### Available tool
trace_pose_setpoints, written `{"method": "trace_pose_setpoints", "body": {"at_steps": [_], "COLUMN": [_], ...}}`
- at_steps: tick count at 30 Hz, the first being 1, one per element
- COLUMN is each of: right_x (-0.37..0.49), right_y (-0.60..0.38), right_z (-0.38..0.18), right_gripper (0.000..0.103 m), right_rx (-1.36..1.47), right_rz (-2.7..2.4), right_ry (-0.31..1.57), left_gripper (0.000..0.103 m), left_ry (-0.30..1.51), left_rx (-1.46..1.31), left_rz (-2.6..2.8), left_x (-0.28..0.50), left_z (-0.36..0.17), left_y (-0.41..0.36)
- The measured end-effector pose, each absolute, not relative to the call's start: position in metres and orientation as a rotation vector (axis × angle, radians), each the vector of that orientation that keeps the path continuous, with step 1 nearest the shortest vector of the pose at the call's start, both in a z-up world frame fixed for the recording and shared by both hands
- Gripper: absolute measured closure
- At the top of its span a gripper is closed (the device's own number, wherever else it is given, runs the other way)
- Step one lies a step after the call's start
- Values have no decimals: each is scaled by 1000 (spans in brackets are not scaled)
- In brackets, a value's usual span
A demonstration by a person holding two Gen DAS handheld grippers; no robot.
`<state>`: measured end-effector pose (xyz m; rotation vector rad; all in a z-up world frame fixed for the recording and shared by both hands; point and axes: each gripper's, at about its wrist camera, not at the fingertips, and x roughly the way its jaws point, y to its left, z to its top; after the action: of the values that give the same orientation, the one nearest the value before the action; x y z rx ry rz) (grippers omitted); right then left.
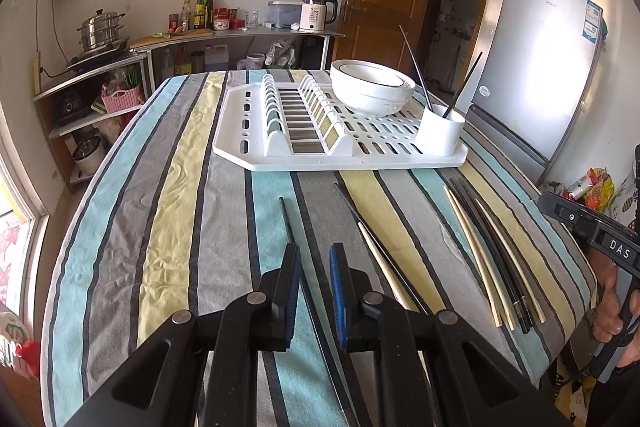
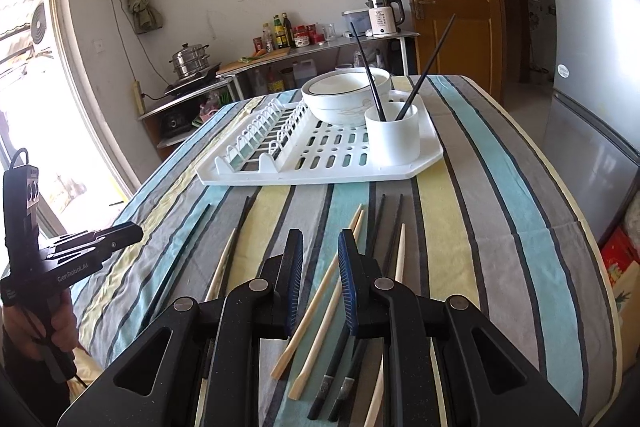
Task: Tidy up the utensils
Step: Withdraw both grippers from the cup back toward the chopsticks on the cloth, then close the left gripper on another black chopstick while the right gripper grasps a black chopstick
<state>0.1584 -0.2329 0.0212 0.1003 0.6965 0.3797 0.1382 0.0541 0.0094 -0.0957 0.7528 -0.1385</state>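
Loose chopsticks lie on the striped tablecloth. A single black chopstick (image 1: 286,219) runs under my left gripper (image 1: 315,257), which hovers low with its jaws a narrow gap apart and nothing between them. A black and wooden pair (image 1: 374,247) lies just to its right. My right gripper (image 2: 320,247) is open a little, above two wooden chopsticks (image 2: 320,295), with black chopsticks (image 2: 386,227) beside them. The white utensil cup (image 2: 394,139) on the drying rack (image 2: 224,173) holds two black chopsticks.
Stacked white bowls (image 2: 344,99) sit on the rack behind the cup. A grey fridge (image 1: 532,75) stands right of the table and shelves with pots stand to the left. A hand (image 1: 612,311) holds the right gripper at the table's right edge.
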Motion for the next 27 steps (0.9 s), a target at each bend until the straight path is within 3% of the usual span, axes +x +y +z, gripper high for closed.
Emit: {"method": "trace_pose_setpoints", "body": {"at_steps": [27], "right_x": [252], "right_y": [-220], "right_z": [-44], "right_gripper": [86], "right_rx": [2], "right_rz": [293], "right_ry": [912], "left_gripper": [87], "left_ry": [898], "left_rx": [-102], "left_rz": [-103], "left_x": [202], "left_z": [-37], "left_y": [61]}}
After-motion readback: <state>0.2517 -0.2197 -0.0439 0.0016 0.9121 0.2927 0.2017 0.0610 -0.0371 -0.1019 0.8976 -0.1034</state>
